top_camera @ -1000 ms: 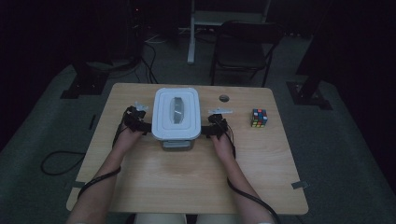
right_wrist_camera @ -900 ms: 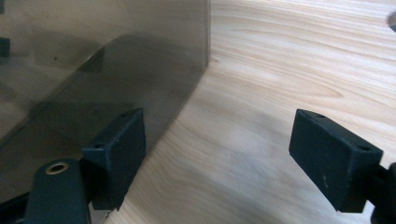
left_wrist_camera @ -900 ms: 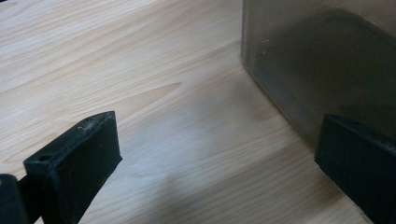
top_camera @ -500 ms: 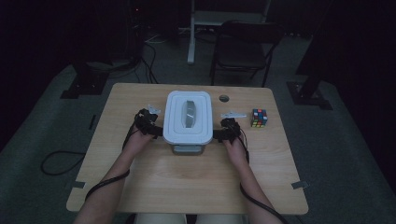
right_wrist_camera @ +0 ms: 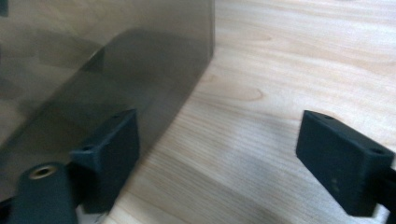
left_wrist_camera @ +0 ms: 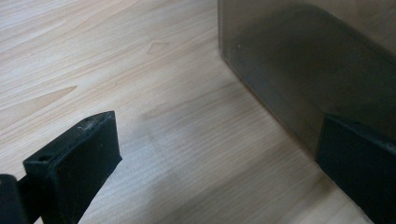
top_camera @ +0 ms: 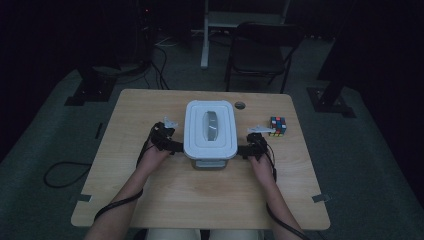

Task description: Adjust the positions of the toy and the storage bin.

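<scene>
I've got the white-lidded container sitting in the middle of the tabletop, long side running away from me, with a hand-held gripper at each flank. My left hand-held gripper is tucked in against the container's left side near its front corner, and my right hand-held gripper mirrors it on the other side.

In the left gripper view, the jaws are spread wide: one pad hangs over bare wood, the other sits right by the smoky translucent wall of the container, low at the base. Whether that pad actually touches the wall, I can't tell. Nothing lies between the two pads but wood grain.

In the right gripper view, same story: the jaws stand far apart and have just been opening further. One pad is just beside the container's curved wall, the other well out over the tabletop. No pinch here, only table between them.

The lid is on, its recessed handle lying flat down the centre. Off to my right, a colourful puzzle cube sits apart from the container, just beyond my right hand. A small round hole in the tabletop shows beyond the container's far right corner.
</scene>
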Demonstrator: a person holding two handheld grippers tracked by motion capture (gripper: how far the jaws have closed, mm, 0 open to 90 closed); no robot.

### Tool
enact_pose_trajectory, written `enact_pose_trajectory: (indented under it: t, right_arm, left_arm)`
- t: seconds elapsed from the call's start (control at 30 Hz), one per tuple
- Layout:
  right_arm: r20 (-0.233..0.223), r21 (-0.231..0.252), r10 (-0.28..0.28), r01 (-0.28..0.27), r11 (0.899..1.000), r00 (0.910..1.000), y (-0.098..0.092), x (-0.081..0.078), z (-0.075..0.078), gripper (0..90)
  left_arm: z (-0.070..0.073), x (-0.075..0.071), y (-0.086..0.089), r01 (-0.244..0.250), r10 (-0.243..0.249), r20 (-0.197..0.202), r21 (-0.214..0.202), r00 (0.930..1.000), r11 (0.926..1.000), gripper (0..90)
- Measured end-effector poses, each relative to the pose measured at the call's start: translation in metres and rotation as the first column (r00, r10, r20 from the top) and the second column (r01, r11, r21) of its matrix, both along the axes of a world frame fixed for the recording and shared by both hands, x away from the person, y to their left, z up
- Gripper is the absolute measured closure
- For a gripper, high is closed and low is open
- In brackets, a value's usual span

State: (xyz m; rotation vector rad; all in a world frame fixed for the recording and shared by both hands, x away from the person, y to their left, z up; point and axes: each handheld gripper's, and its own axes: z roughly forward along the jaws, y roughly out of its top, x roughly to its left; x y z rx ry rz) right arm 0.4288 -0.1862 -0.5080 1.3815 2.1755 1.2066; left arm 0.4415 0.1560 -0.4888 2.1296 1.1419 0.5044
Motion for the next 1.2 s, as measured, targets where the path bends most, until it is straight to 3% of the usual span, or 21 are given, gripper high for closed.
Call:
enact_pose_trajectory:
  t: [0.1,0.23,0.4,0.5,0.53,0.6,0.63,0.7,0.77,0.87,1.03,1.2]
  right_arm:
    - [0.004,-0.018,-0.051,0.051,0.999,0.9987,-0.004,0.006,-0.008,13.9]
    - [-0.02,-0.021,-0.068,0.068,0.997,0.9975,-0.006,0.022,-0.012,13.8]
    - [-0.015,-0.018,-0.09,0.09,0.996,0.9958,-0.005,0.041,-0.007,13.8]
    - [-0.012,-0.01,-0.065,0.065,0.998,0.9978,-0.002,0.046,-0.003,13.8]
    - [-0.014,-0.006,-0.052,0.052,0.999,0.9985,0.0,0.046,-0.002,13.8]
    - [-0.013,-0.008,-0.025,0.025,1.0,0.9996,0.005,0.046,0.0,15.7]
    - [-0.008,-0.033,-0.031,0.031,0.999,0.9995,0.007,0.045,0.0,16.3]
    - [-0.015,-0.025,-0.029,0.028,0.999,0.9995,0.006,0.044,0.001,16.6]
    - [-0.014,-0.02,-0.025,0.025,0.999,0.9996,0.006,0.04,0.001,17.0]
    - [-0.011,-0.038,-0.015,0.015,0.999,0.9998,0.007,0.034,0.003,18.4]
    - [-0.031,-0.048,0.007,-0.008,0.999,0.9995,0.007,0.019,0.005,18.6]
    - [-0.041,-0.04,0.02,-0.022,0.999,0.9989,0.005,0.003,0.005,18.6]
  left_arm:
    - [0.0,0.006,0.005,0.009,-0.01,-0.014,-0.019,0.9998,0.9998,0.7]
    - [0.001,0.023,0.011,-0.042,0.042,-0.004,-0.016,0.9991,0.999,0.6]
    - [-0.001,0.04,0.01,-0.02,0.02,0.0,0.007,0.9998,0.9998,0.6]
    - [-0.002,0.043,0.006,-0.008,0.008,-0.01,-0.025,0.9999,0.9997,0.6]
    - [-0.002,0.043,0.003,0.001,-0.002,-0.01,-0.03,0.9999,0.9996,0.6]
    - [-0.002,0.041,-0.001,0.008,-0.008,0.003,0.0,1.0,1.0,0.7]
    - [-0.002,0.041,-0.002,0.002,-0.002,0.001,-0.001,1.0,1.0,0.7]
    - [-0.001,0.039,-0.002,-0.011,0.01,-0.014,-0.015,0.9999,0.9998,0.7]
    - [-0.001,0.035,-0.003,-0.002,0.002,-0.009,0.001,1.0,1.0,0.8]
    - [0.001,0.027,-0.005,0.002,-0.002,0.001,0.026,1.0,0.9997,0.8]
    - [0.005,0.011,-0.005,0.013,-0.013,-0.01,0.015,0.9999,0.9998,0.8]
    - [0.008,-0.007,-0.006,0.036,-0.036,-0.007,0.037,0.9993,0.9986,0.8]
